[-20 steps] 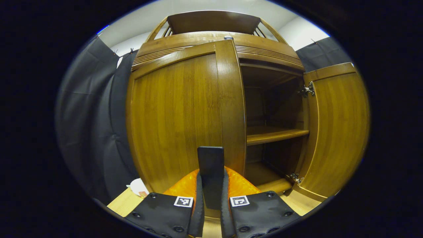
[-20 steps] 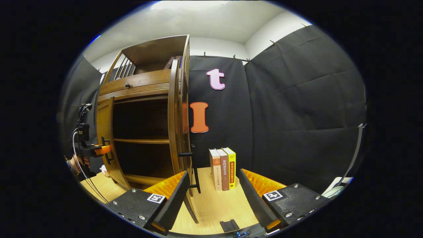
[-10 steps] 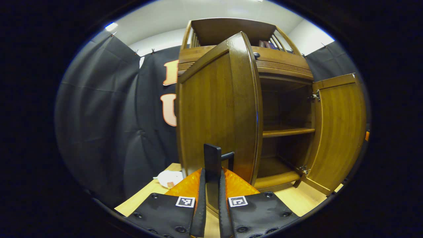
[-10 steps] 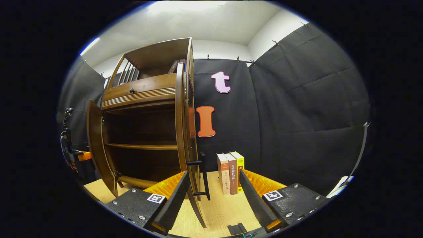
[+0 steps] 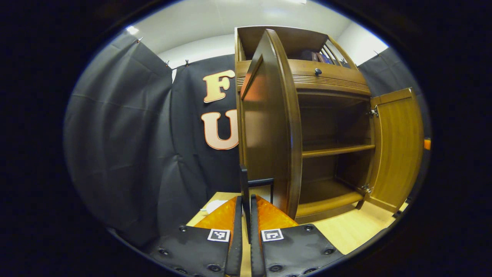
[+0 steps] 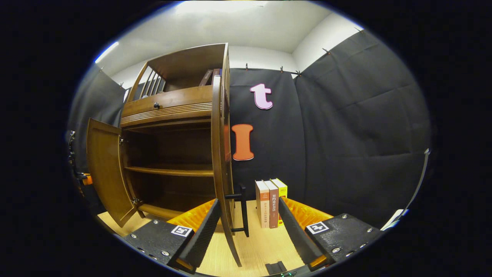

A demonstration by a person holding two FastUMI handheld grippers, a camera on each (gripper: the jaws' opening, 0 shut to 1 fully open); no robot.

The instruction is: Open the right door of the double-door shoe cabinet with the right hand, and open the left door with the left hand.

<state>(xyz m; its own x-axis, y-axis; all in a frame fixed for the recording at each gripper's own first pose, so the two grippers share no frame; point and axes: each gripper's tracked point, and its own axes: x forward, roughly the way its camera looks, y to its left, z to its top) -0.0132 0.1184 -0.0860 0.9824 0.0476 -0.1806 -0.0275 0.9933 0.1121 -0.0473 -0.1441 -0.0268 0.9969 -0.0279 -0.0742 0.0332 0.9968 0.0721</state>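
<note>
Shoe cabinet (image 6: pixel 169 107): wooden, double-door, standing on a light wooden table (image 6: pixel 265 242); it fills the centre to 3 o'clock of the left gripper view and sits at 9 to 10 o'clock of the right gripper view. Interior open, one shelf (image 5: pixel 334 150) across the middle.

Left door (image 5: pixel 269 127): swung wide open, seen nearly edge-on in the left gripper view; at 9 o'clock in the right gripper view.

Right door (image 6: pixel 221 154): swung wide open, edge-on at centre of the right gripper view, at 3 o'clock in the left gripper view.

Books (image 6: pixel 272 202): three, upright on the table against the black cloth, just right of the right door.

Left gripper (image 5: pixel 246 215): fingers closed to a narrow slot, both pressing on the left door's handle (image 5: pixel 246 184), at 6 o'clock.

Right gripper (image 6: pixel 246 223): fingers spread wide, holding nothing; the right door's handle (image 6: pixel 243 207) stands between them, apart from both.

Drawer knob (image 5: pixel 318 71): small, dark, above the open compartment.
</note>
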